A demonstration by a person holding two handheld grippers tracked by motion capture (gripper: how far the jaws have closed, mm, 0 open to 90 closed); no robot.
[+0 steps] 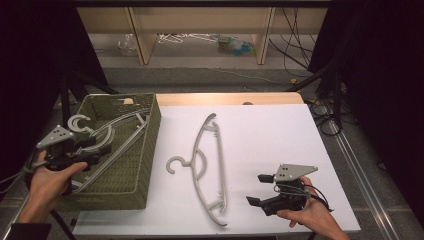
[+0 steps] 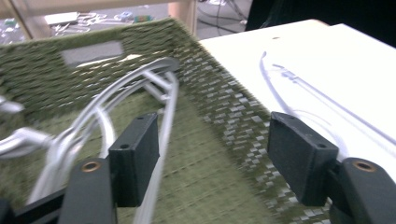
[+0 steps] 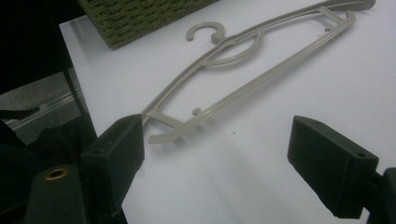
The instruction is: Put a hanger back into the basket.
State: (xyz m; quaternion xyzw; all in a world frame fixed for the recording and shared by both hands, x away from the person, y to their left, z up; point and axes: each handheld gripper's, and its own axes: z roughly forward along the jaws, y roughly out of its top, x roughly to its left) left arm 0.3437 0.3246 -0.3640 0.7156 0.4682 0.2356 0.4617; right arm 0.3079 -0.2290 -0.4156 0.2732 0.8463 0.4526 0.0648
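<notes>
A grey plastic hanger (image 1: 220,165) lies flat on the white table (image 1: 270,130), its hook toward the basket. Two more grey hangers (image 1: 122,145) rest inside the green woven basket (image 1: 152,135) at the left. My left gripper (image 1: 97,150) hovers over the basket's near left part, open, nothing between its jaws. In the left gripper view the open left gripper (image 2: 212,135) looks at the basket's hangers (image 2: 140,79) and its wall (image 2: 210,93). My right gripper (image 1: 257,189) stands open at the front right, right of the table hanger. The right gripper view has the open right gripper (image 3: 215,144) facing that hanger (image 3: 261,79).
The basket sits at the table's left edge, partly overhanging the white sheet. Beyond the table's far edge are wooden shelf legs (image 1: 142,35), cables and clutter on the floor. Black stands flank both sides.
</notes>
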